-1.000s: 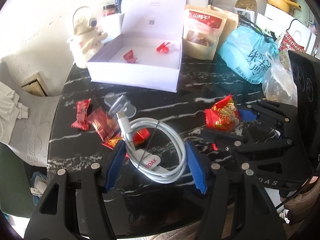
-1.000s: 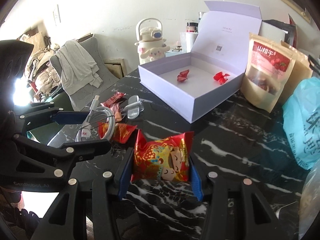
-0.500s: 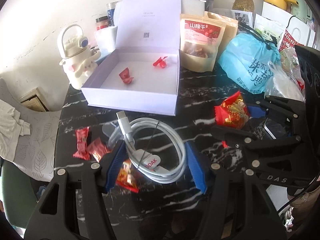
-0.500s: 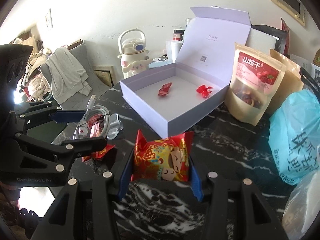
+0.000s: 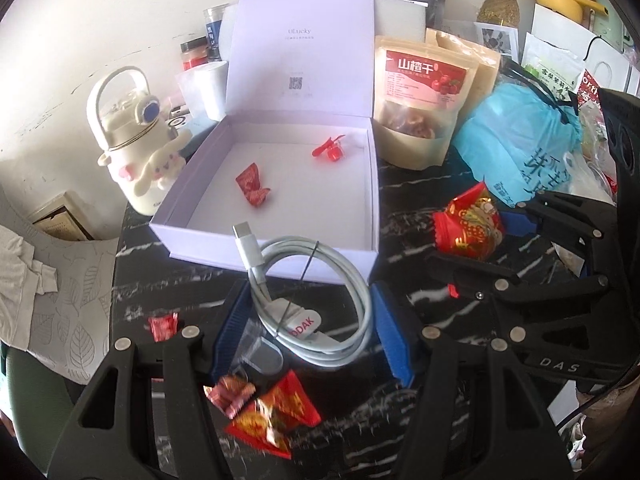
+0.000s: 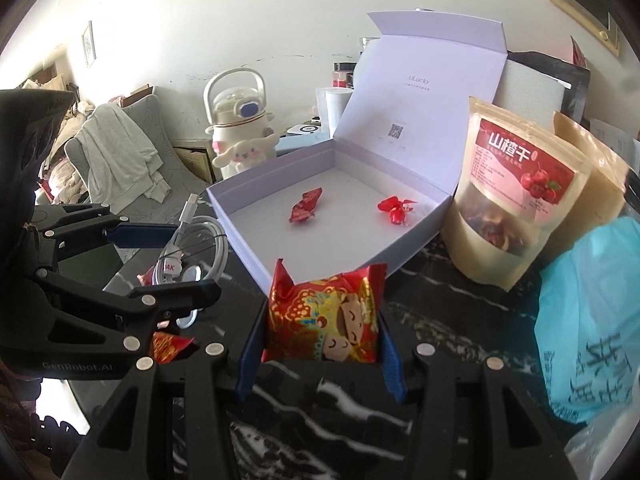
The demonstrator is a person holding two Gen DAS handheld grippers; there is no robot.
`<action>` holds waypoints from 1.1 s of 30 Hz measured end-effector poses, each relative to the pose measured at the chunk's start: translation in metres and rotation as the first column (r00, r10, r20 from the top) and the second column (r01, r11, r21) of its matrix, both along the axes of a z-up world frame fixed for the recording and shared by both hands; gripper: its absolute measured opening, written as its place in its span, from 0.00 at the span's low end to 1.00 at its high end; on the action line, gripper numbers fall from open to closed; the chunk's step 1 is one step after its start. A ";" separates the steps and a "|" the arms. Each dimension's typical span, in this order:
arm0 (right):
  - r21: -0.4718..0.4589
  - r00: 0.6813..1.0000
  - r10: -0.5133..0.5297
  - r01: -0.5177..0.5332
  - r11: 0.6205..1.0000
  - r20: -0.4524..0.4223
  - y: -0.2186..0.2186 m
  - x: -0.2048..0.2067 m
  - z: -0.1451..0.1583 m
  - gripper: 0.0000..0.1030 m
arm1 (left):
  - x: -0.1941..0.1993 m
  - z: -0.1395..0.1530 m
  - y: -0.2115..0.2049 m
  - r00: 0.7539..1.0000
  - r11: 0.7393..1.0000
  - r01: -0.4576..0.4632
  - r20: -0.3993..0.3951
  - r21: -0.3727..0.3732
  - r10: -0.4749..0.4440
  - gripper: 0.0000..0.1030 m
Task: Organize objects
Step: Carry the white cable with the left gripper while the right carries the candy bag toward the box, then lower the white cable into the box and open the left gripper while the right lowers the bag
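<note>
Flanking the lavender box (image 5: 276, 208): cartoon kettle (image 5: 136, 152), snack pouch (image 5: 424, 108), perhaps touching.

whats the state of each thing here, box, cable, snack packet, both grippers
gift box: lid open, two red candies inside
white cable: coiled, held off the table
red snack packet: sealed, gripped
left gripper: shut on the cable
right gripper: shut on the packet

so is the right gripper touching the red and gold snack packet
Touching. The right wrist view shows the right gripper with both blue pads pressed against the sides of the red and gold snack packet.
</note>
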State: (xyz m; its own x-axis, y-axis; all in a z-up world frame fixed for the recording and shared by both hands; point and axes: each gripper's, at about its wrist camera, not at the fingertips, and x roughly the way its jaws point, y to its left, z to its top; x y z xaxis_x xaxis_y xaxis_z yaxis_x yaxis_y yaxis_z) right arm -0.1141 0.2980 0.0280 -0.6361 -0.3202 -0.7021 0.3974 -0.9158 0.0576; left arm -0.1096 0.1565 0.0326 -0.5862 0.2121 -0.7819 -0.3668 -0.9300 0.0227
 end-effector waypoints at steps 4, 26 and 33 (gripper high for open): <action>0.003 1.000 -0.001 0.001 1.000 0.007 -0.001 -0.020 -0.002 0.50 | -0.019 -0.004 0.002 1.000 1.000 0.007 0.019 -0.005 -0.007 0.58; 0.029 0.999 -0.034 0.034 0.999 0.016 -0.010 -0.108 -0.016 0.50 | -0.119 -0.036 0.005 0.996 0.998 0.022 0.086 -0.056 -0.017 0.58; 0.064 0.999 -0.032 0.031 0.997 0.023 -0.014 -0.129 -0.025 0.50 | -0.134 -0.044 0.007 0.996 0.998 0.024 0.083 -0.063 -0.018 0.58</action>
State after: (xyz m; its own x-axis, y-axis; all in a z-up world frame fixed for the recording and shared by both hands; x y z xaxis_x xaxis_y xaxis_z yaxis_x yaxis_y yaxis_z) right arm -0.2432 0.2839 0.0027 -0.6282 -0.2542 -0.7354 0.3674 -0.9300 0.0077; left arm -0.2440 0.1636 -0.0112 -0.5151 0.1717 -0.8398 -0.3895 -0.9196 0.0509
